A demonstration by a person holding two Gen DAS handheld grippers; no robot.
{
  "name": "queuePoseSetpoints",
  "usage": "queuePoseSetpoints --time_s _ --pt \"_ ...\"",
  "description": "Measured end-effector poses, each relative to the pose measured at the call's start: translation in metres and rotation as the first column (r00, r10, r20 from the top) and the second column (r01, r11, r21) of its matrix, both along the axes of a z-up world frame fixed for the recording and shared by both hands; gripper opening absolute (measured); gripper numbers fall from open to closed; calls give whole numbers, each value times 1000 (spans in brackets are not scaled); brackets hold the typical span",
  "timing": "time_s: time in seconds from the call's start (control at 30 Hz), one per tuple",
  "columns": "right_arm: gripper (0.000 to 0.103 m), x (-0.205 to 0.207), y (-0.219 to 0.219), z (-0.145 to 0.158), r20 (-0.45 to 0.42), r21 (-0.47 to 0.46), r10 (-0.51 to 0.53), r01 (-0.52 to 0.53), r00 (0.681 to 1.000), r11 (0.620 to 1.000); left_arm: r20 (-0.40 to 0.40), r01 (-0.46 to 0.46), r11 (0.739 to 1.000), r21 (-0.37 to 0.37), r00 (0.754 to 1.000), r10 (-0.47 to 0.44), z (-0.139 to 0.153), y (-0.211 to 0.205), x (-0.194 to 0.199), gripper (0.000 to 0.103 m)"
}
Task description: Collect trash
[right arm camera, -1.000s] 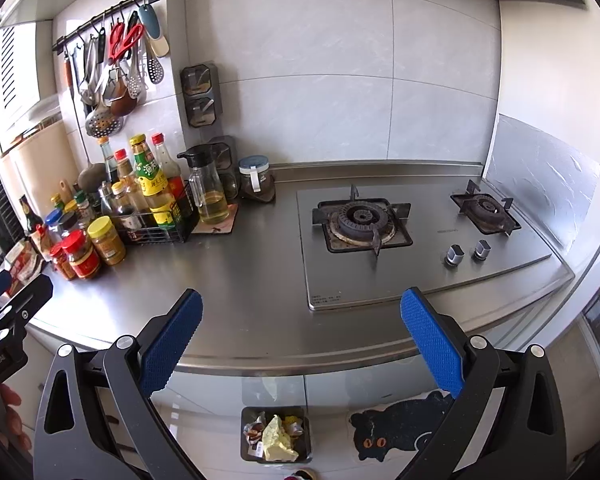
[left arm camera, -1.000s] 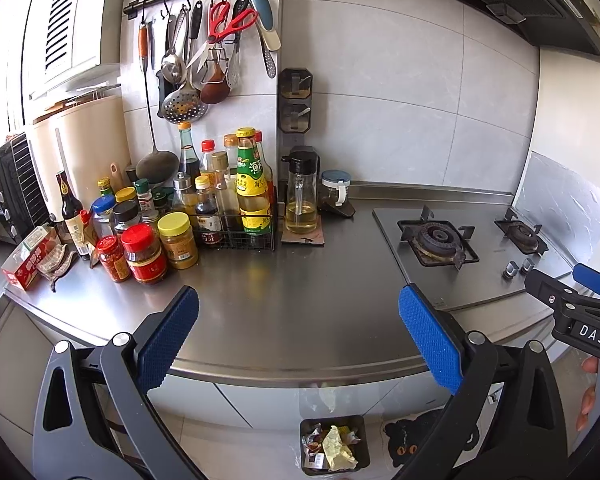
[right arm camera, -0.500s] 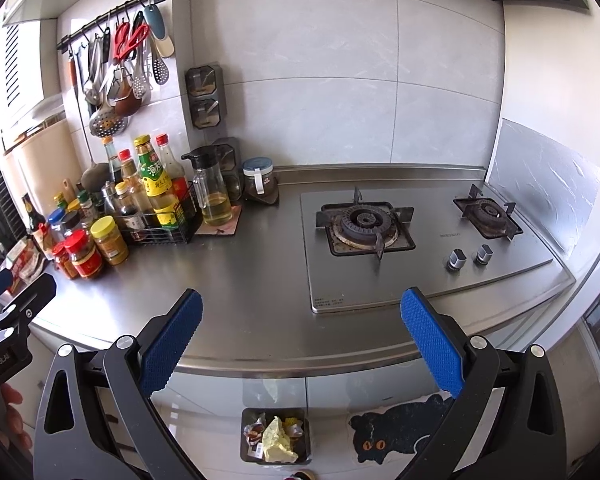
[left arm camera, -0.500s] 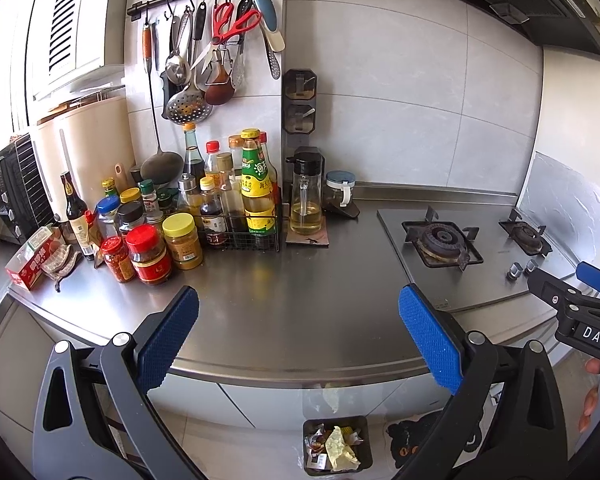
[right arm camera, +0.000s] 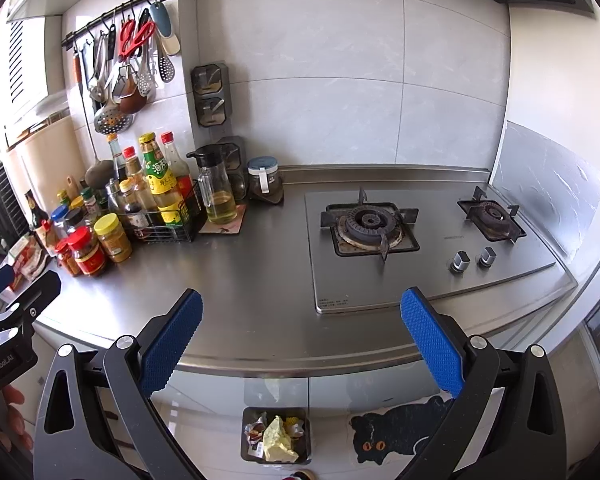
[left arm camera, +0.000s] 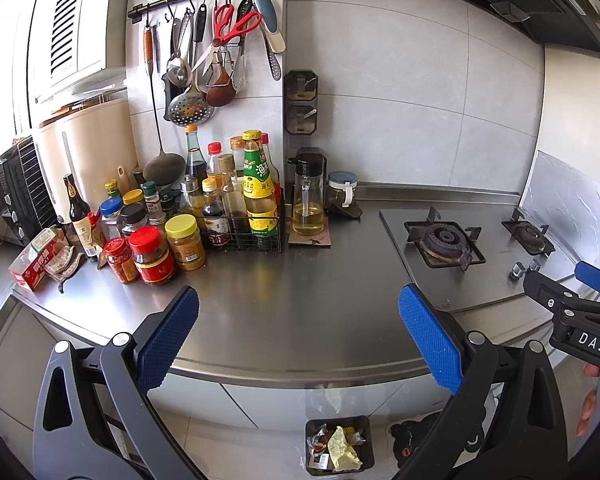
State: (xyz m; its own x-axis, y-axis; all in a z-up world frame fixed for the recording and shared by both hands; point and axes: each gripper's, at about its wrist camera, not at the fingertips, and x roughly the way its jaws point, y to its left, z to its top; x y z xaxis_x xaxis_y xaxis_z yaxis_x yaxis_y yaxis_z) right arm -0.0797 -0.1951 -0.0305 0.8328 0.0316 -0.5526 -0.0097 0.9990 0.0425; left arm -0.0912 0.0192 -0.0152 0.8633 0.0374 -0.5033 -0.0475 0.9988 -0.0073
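— What could go wrong from here?

— Little is held at risk: the left gripper (left arm camera: 298, 330) is kept with its jaws spread wide and nothing between them, and the same is seen of the right gripper (right arm camera: 300, 330). If a reach were made toward the left of the counter (left arm camera: 300, 280), the crowded jars (left arm camera: 152, 256) and the wire rack of bottles (left arm camera: 244, 216) could be knocked over, being packed tight together. No loose trash can be made out on the steel itself, so a sauce packet might be mistaken for rubbish.

— And the containers, left to right?

— A red-lidded jar holds dark red paste; a yellow-lidded jar (left arm camera: 185, 242) is filled with ochre matter. The glass oil pitcher (left arm camera: 309, 204) is roughly a third full. On the floor, below the counter edge, the small dark trash bin (right arm camera: 276, 436) is seen already holding crumpled wrappers and a yellow wad.
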Motion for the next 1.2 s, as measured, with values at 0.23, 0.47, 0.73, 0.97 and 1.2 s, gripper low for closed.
queuePoseSetpoints --time_s 0.23,0.47,0.73,0.97,1.2 --pt "100 0 1 0 0 -2 -1 1 1000 1000 1 -9 1000 2 1000 9 0 2 1 95" --pt "100 3 1 1 1 -8 0 0 1000 1000 5 -11 1000 2 1000 11 1 3 0 95" --pt "100 2 1 1 -1 -16 1 -1 1000 1000 -2 -14 1000 -2 1000 14 1 2 1 95" --pt "100 2 -2 0 -4 -14 4 -4 1000 1000 0 -14 1000 3 1000 14 2 0 1 95" --pt "100 2 -5 -1 -7 -8 1 -1 1000 1000 -2 -17 1000 4 1000 17 2 -3 1 95"
